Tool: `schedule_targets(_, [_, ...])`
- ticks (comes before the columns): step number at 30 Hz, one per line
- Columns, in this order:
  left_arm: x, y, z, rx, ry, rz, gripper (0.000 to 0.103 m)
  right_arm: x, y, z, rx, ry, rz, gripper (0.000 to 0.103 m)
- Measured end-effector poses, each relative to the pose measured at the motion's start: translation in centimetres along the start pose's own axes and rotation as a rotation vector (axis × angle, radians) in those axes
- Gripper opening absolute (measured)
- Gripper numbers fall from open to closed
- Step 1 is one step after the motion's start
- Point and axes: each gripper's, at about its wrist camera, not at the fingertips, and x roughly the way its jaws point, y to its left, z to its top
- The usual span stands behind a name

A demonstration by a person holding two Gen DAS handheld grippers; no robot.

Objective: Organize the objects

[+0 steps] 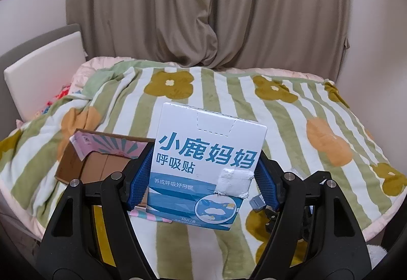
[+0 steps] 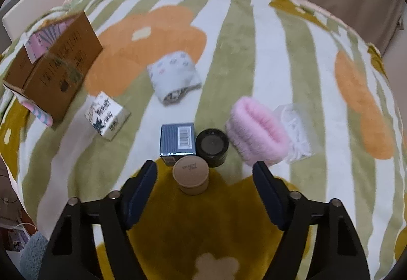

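Gripping the white box (image 1: pixel 207 165), the left gripper (image 1: pixel 203 183) is waiting while the gaping right gripper (image 2: pixel 204 178) is risking toppling the tan jar (image 2: pixel 191 174) against the black jar (image 2: pixel 212 143).

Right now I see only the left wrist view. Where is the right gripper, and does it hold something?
Observer: The right gripper is open and holds nothing; it hangs over a beige round jar.
Operator: My left gripper holds the white and blue box, which blocks my view. What lies behind it?
Observer: A white patterned pouch, in the middle of the blanket.
Operator: Anything else?
Observer: A pink fluffy item, to the right of the jar.
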Motion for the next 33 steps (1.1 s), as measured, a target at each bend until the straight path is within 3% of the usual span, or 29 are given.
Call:
schedule_targets(9, [0.8, 0.5, -0.1, -0.004, 0.013, 0.001, 0.070, 2.8, 0.2, -0.3, -0.010, 0.072, 0.012, 0.050])
schedule_targets(14, [1.0, 0.8, 0.0, -0.005, 0.018, 0.005, 0.070, 3.6, 0.2, -0.6, -0.004, 0.098, 0.040, 0.031])
schedule_targets(24, [1.2, 1.1, 0.0, -0.009, 0.019, 0.009, 0.070, 1.6, 0.2, -0.3, -0.003, 0.038, 0.034, 0.031])
schedule_targets(33, [1.0, 1.3, -0.2, -0.009, 0.020, 0.007, 0.070, -6.5, 0.4, 3.7, 0.013, -0.128, 0.031, 0.031])
